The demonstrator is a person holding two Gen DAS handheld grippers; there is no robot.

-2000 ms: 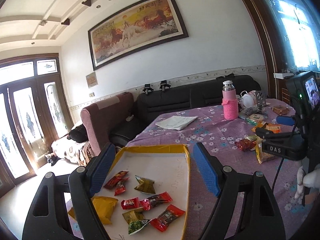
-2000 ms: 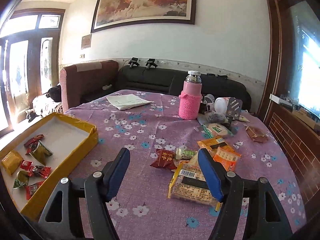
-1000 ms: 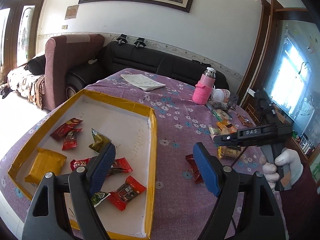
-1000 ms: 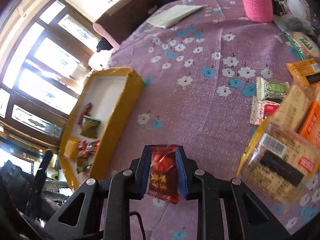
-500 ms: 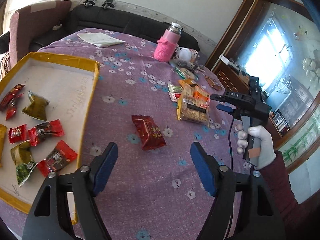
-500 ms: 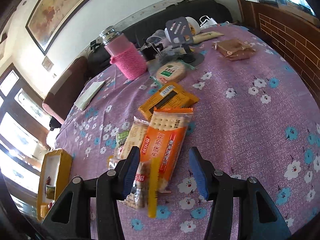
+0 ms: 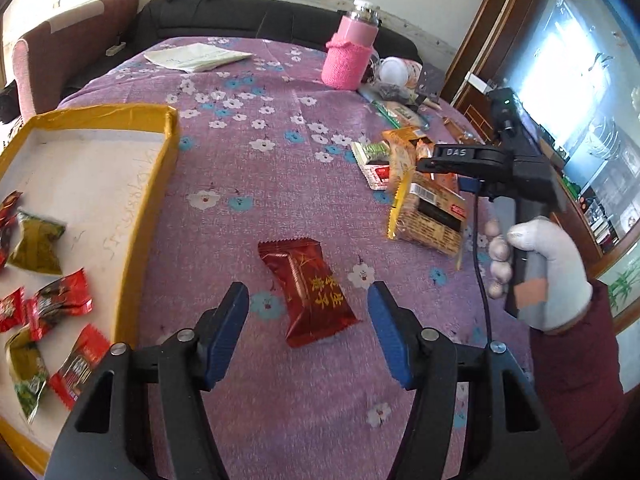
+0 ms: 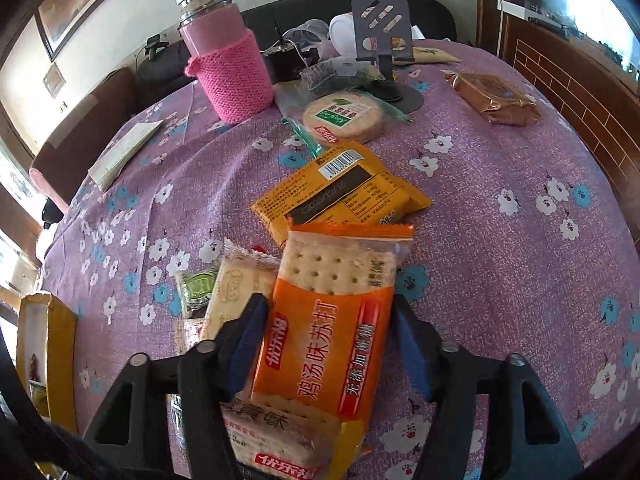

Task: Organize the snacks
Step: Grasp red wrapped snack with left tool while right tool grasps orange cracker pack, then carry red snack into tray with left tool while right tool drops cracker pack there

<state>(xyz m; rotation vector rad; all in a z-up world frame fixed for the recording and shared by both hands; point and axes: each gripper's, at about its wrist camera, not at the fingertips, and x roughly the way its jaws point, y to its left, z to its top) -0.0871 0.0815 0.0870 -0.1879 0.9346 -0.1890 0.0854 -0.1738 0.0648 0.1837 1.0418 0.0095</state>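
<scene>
Sorting is midway: the left gripper [image 7: 308, 332] is closing its jaws around the red snack packet [image 7: 308, 288] lying on the purple tablecloth [image 7: 280, 152] beside the yellow-rimmed box [image 7: 132, 240], pads not yet pressing on it. The right gripper [image 8: 328, 344] is opening its jaws astride the orange cracker pack [image 8: 332, 320], apparently without pinching it. Each likely needs to clamp, lift, and carry toward the box.

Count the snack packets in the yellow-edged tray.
6 visible: red packet at the left edge, olive packet beside it, small red packet and dark red packet below, green packet and bright red packet nearest. The frame edge may hide more.
</scene>
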